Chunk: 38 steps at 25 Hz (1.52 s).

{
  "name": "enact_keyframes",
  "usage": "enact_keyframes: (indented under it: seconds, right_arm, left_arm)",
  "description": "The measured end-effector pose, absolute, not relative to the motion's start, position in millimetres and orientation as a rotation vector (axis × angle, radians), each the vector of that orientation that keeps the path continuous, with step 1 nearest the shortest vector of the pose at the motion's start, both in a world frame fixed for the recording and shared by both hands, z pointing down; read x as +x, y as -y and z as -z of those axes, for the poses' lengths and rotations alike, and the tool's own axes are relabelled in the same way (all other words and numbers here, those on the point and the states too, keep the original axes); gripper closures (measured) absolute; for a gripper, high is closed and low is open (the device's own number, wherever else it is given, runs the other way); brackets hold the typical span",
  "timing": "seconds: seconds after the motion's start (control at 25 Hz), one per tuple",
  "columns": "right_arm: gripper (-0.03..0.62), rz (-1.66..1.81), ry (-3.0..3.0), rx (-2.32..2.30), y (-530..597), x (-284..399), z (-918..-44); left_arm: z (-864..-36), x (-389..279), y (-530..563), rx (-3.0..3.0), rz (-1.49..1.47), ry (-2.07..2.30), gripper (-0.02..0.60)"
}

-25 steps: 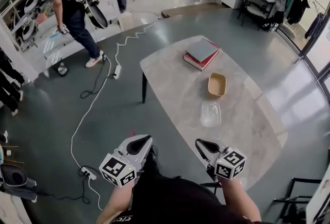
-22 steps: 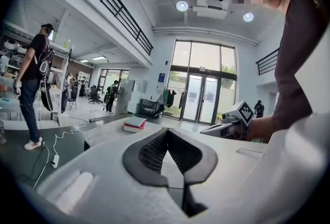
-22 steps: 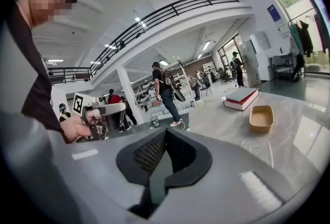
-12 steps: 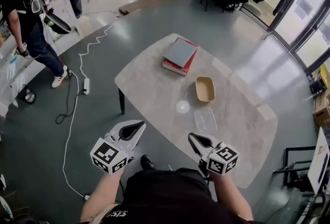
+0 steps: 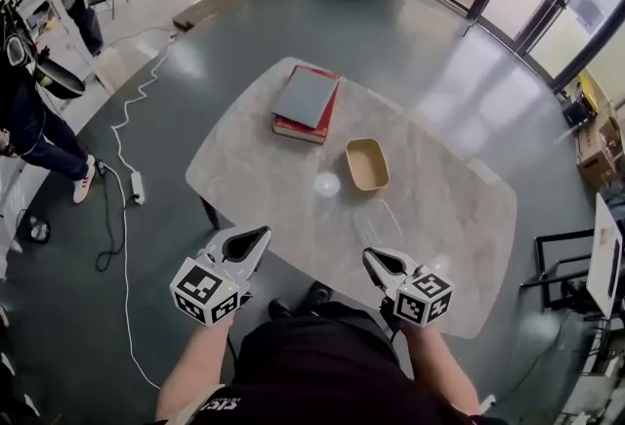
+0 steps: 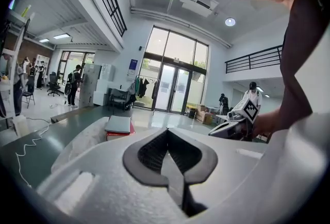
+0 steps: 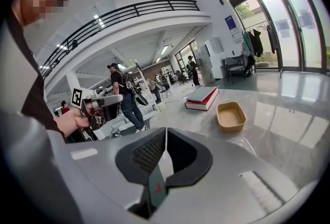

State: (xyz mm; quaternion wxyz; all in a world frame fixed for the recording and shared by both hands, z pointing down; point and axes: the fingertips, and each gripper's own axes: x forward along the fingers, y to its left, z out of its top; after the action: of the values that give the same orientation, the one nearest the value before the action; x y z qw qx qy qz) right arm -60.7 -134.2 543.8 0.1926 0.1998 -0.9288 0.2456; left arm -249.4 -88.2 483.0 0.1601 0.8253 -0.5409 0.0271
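We hold our left gripper at the table's near edge, its jaws pressed together on nothing. Well ahead of those jaws lie stacked books, and to their right a tan tray. A clear container sits just ahead of our right gripper (jaws likewise closed, empty).

A: Noted: tabletop pale stone look, polished, glossy; floor smooth, shiny.
B: Logged: tan tray matt; clear box transparent plastic; left gripper and right gripper matt white plastic, dark ribbed pads.
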Motion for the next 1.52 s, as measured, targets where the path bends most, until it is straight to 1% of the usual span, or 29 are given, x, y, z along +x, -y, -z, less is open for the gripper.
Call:
enact_keyframes:
  seconds: [0.08, 0.24, 0.52, 0.64, 0.8, 1.16, 1.52]
  right_arm:
    - [0.584, -0.690, 2.585, 0.603, 148, -56, -549]
    - [0.523, -0.694, 2.567, 0.703, 180, -43, -557]
    - [0.502, -0.663, 2.550, 0.694, 214, -39, -576]
    - [0.477, -0.693, 2.501, 0.720, 214, -41, -594]
    - [0.454, -0.650, 2.405, 0.804, 216, -34, -615]
    - [0.451, -0.655, 2.140, 0.861, 208, -37, -671]
    - [0.451, -0.659, 1.968, 0.798, 195, -43, -727]
  left_arm:
    - [-481, -245, 104, 2.361, -0.061, 1.529, 0.584]
    - [-484, -234, 130, 2.364, -0.094, 1.486, 0.584]
    - [-489, -215, 177, 2.410, -0.142, 1.401, 0.584]
    - [-494, -209, 195, 2.444, -0.168, 1.317, 0.584]
    - [-503, -206, 220, 2.499, -0.212, 1.201, 0.584]
    - [-511, -207, 256, 2.599, -0.232, 0.943, 0.584]
    - [-506, -204, 269, 2.660, -0.210, 0.820, 0.584]
